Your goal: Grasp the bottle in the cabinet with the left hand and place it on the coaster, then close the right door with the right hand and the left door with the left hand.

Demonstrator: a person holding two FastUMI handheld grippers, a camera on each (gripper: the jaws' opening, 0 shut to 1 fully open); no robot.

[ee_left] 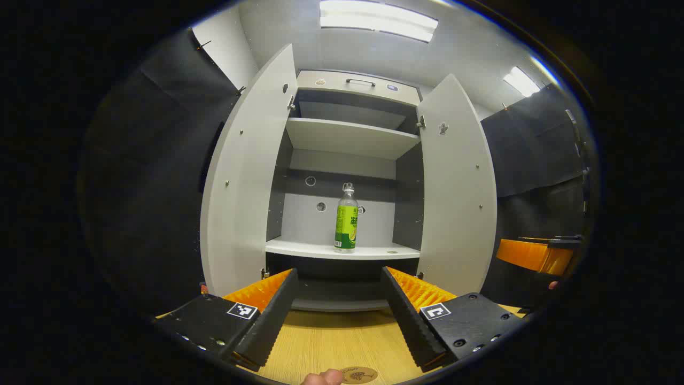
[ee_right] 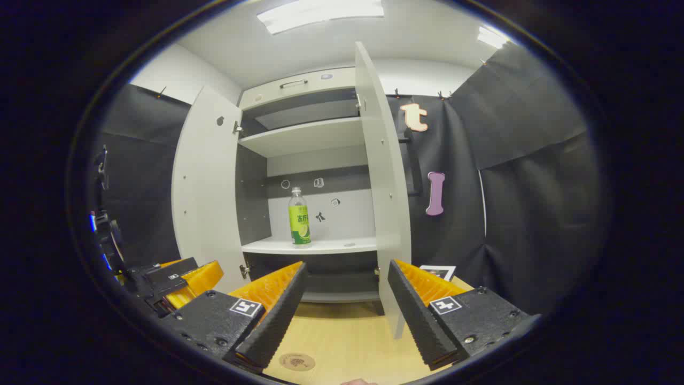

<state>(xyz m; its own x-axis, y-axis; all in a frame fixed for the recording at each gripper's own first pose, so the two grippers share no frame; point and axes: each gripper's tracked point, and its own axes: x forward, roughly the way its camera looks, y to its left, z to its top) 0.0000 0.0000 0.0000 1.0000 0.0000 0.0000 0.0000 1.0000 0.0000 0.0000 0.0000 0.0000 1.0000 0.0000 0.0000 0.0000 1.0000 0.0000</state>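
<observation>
Your light comes from above: ceiling light panels [ee_left: 377, 18] glare white and lose all detail in the left gripper view, and another panel [ee_right: 320, 13] does the same in the right gripper view. The cabinet [ee_left: 350, 139] interior reads evenly lit, with soft shadow under each shelf and a dark band below the lowest one. The bottle [ee_left: 346, 219] is sharp, though its label is too small for you to make out. Fisheye distortion bows the cabinet doors [ee_right: 382, 176] outward, and the booth's sides fall dim towards the rim. The wooden surface [ee_left: 331, 342] is bright, without hard shadows.
</observation>
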